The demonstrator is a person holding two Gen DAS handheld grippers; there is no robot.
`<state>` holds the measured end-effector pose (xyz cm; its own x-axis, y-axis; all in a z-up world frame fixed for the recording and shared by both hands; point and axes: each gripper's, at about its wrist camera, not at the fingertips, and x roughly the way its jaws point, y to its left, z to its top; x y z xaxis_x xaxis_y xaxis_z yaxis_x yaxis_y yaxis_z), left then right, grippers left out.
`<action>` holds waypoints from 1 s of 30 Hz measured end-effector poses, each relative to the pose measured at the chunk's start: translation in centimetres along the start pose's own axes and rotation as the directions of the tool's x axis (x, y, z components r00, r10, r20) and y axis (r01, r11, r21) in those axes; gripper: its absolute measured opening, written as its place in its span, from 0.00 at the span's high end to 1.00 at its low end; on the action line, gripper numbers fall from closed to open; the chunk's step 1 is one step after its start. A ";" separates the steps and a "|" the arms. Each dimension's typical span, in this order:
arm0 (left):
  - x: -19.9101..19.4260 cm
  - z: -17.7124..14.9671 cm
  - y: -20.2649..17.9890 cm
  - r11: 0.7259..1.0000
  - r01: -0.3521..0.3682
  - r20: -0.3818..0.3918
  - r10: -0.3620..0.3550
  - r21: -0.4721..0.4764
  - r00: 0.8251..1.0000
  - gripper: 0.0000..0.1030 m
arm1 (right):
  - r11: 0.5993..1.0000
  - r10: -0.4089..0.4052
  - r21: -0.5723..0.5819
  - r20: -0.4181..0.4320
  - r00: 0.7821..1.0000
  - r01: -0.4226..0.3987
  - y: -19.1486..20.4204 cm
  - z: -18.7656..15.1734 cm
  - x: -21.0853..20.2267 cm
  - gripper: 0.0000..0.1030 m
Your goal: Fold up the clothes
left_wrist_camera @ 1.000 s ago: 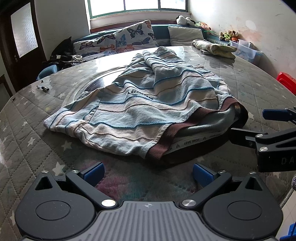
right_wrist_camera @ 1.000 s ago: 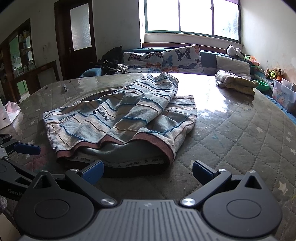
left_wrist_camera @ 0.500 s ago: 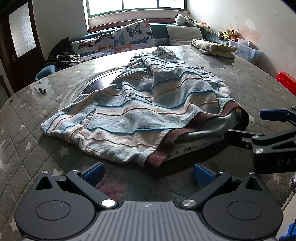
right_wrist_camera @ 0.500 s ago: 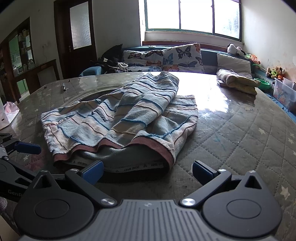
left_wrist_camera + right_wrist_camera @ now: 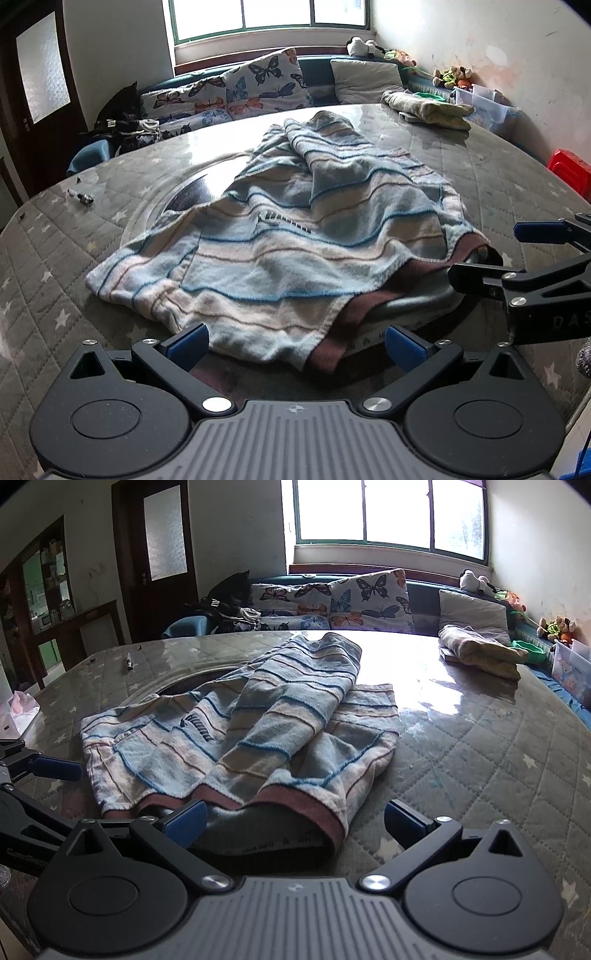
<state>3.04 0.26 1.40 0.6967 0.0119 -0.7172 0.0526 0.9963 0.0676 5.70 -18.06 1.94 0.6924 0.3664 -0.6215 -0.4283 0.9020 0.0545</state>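
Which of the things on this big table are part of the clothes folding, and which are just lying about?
Part of the job:
- crumpled blue and cream striped knit garment with a brown hem
- left gripper, open
- right gripper, open

Just lying about:
- folded yellowish-beige cloth bundle at the far edge
- small dark marker-like object
- butterfly-print cushions behind the table

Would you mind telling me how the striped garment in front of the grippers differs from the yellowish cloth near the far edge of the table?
The striped garment is blue and cream with a maroon hem; the yellowish cloth is plain. The striped garment lies spread and rumpled, one part flopped over the rest; the yellowish cloth sits as a compact folded bundle. The striped garment is nearest both grippers; the yellowish cloth lies far off. Both rest on the quilted table.
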 end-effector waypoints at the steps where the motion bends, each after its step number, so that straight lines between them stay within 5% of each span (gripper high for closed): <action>1: 0.0 0.2 0.1 1.000 -0.002 0.003 0.002 0.000 1.000 0.00 | 1.000 0.001 -0.002 0.000 1.000 -0.001 0.0 0.1 0.1 0.00; 15: 1.1 2.0 1.1 1.000 -0.011 0.010 0.011 -0.012 1.000 0.00 | 1.000 0.007 0.007 -0.002 1.000 -0.007 -0.8 1.6 1.5 0.00; 24: 3.1 5.1 4.4 0.993 -0.117 0.060 0.119 -0.031 0.991 0.01 | 0.999 -0.023 0.031 0.004 1.000 0.023 -2.9 3.0 2.6 0.00; 30: 6.2 7.8 6.2 0.987 -0.161 0.106 0.158 0.023 0.982 0.18 | 0.987 -0.018 0.161 -0.017 1.000 0.021 -6.9 4.8 4.2 0.10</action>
<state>13.27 5.87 2.72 0.7682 0.1597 -0.6200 -0.0439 0.9793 0.1978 14.41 -21.62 2.71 0.6899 0.3458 -0.6360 -0.3147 0.9344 0.1668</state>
